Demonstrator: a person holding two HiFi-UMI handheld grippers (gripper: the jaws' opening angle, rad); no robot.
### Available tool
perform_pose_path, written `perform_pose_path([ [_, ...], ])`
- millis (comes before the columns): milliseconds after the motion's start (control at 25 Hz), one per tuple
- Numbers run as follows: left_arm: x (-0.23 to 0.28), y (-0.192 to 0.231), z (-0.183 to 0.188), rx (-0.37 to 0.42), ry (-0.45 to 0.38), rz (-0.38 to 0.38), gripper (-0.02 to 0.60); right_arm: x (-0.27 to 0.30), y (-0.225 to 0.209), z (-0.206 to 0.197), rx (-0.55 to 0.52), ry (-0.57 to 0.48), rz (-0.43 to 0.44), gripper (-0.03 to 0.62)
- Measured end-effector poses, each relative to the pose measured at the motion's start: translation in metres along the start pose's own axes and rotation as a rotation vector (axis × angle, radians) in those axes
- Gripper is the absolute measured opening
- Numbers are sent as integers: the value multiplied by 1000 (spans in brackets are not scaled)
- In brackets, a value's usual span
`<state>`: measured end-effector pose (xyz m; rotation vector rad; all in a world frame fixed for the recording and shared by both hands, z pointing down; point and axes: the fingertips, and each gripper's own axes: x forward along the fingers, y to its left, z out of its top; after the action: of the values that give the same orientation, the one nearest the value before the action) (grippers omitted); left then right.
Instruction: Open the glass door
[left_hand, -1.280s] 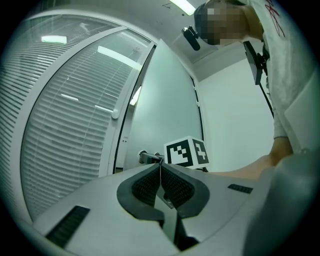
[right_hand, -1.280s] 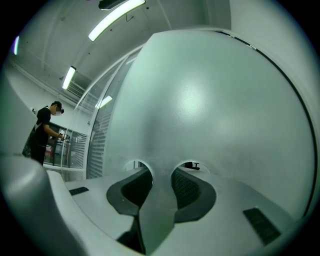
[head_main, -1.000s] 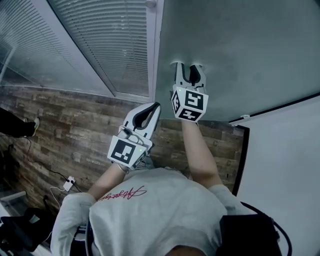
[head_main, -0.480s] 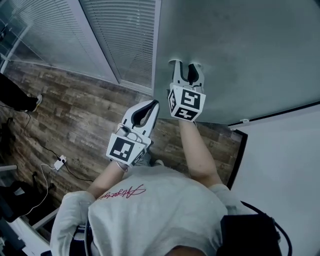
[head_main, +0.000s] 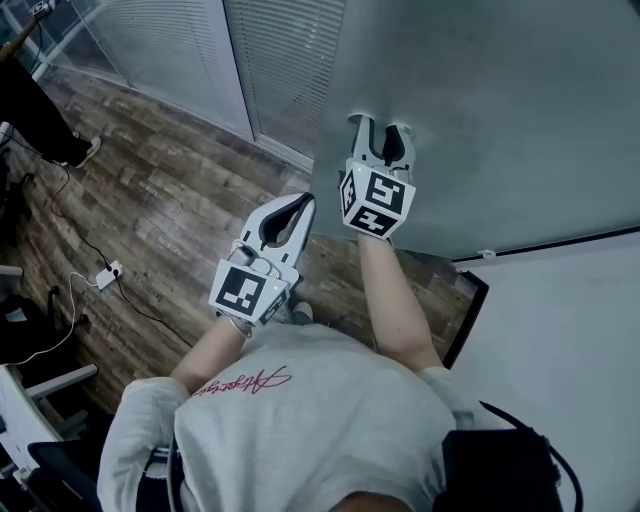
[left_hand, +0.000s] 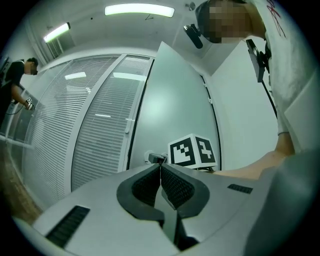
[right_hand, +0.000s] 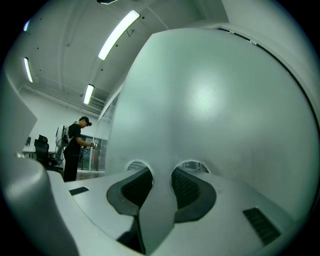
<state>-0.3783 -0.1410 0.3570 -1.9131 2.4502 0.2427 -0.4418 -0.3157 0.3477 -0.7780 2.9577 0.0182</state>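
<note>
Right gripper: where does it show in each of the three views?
Head view: right gripper upper centre, tips against the frosted door.
Left gripper view: its marker cube at centre, before that door.
Right gripper view: bottom centre, jaws on a pale handle.
Shared landmark: the frosted door.

The head view looks steeply down from above the person (head_main: 310, 420), over both arms to the wooden floor (head_main: 160, 200) and the glass door (head_main: 480, 120). The left claw (left_hand: 160, 165) view looks along its jaws, about level, from a little way back towards the door and the blinds (left_hand: 95, 125). It shares both, and the right claw's marker cube (left_hand: 192, 151), with the head view. The right claw (right_hand: 165, 167) view sits right against the door, which fills most of the frame.
</note>
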Motion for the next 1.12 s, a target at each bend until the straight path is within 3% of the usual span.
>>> perform_pose_path([
  [320,-29,-18,7,13,5,-1,18,-41,18,2,5,-5,53,129],
  [1120,-124,-113,16,-2,5,-168,18,-176,36,18,2,-11,210,130],
])
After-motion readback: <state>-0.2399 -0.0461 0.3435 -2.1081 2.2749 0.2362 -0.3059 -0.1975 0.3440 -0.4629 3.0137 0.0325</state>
